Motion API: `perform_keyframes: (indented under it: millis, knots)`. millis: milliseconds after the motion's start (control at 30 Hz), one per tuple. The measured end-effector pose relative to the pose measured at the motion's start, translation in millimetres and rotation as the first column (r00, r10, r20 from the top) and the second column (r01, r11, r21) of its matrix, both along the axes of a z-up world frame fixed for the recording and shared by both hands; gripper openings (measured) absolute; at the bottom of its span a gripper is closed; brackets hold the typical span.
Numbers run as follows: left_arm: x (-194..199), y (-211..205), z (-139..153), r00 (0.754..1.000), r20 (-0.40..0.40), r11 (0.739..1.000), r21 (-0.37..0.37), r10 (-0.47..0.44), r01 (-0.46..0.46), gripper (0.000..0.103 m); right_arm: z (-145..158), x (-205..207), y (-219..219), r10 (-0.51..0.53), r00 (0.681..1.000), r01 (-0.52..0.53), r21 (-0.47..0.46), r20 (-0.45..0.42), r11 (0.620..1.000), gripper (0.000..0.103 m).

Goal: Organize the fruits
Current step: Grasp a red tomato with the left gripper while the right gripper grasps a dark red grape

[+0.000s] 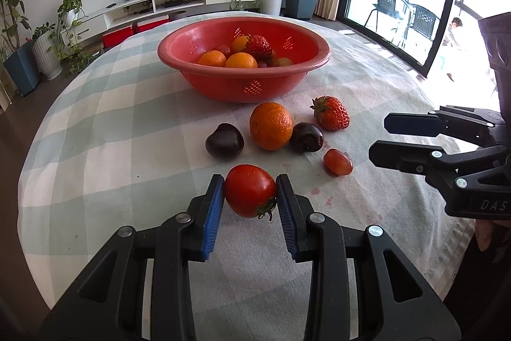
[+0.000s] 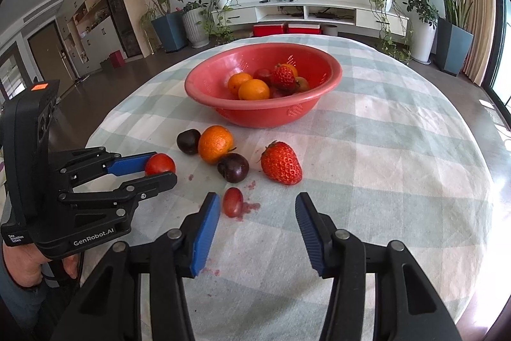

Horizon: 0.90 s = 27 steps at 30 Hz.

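The left gripper (image 1: 250,192) has a red tomato (image 1: 250,190) between its blue pads (image 1: 213,213), both pads touching the fruit's sides, so it is closed on the tomato, which sits low over the checked cloth of the bench (image 1: 111,130). The tomato's green stalk points toward the right pad.

Just ahead of that gripper lie a dark plum (image 1: 224,142) to the left, an orange (image 1: 271,126) straight on, a second dark plum (image 1: 306,137) touching the orange's right side, and a strawberry (image 1: 330,113) further right. A red grape (image 1: 338,161) rests ahead and to the right, near the tomato but apart from it. Beyond these stands a red colander bowl (image 1: 242,85) holding oranges, a strawberry and other small fruit.

The right gripper (image 2: 258,213) hovers with its jaws spread wide and nothing between them. The grape lies just beside the tip of its left finger (image 2: 209,213), with pink juice stains (image 2: 250,206) on the cloth next to it. The strawberry is ahead, roughly between the finger lines.
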<state>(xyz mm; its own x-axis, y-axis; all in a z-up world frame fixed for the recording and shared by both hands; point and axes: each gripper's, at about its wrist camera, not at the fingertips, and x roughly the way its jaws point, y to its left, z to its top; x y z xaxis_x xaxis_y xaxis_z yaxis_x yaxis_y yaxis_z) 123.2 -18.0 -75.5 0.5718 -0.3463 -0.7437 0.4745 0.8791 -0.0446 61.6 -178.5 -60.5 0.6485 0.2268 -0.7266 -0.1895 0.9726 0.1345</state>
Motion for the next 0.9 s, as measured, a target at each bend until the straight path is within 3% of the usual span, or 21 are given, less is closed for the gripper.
perform_keyframes:
  millis: [533, 667, 833, 900]
  knots:
    - [-2.1, 23.8, 3.4, 1.000, -0.002, 0.996, -0.087, 0.029, -0.030, 0.031, -22.8, 25.3, 41.5, 0.038, 0.995, -0.052, -0.151, -0.090, 0.987, 0.037]
    - [-2.9, 25.5, 3.8, 0.999, -0.005, 0.995, -0.097, 0.032, -0.032, 0.031, -26.2, 25.2, 43.3, 0.039, 0.996, -0.052, -0.162, -0.086, 0.985, 0.035]
    - [-3.8, 26.0, 4.0, 0.999, -0.003, 0.995, -0.097, 0.033, -0.033, 0.031, -25.6, 23.9, 42.6, 0.040, 0.996, -0.054, -0.159, -0.085, 0.986, 0.020]
    - [-4.0, 26.0, 4.1, 0.999, -0.002, 0.995, -0.096, 0.033, -0.033, 0.031, -25.1, 22.4, 41.2, 0.038, 0.996, -0.051, -0.149, -0.086, 0.988, 0.020]
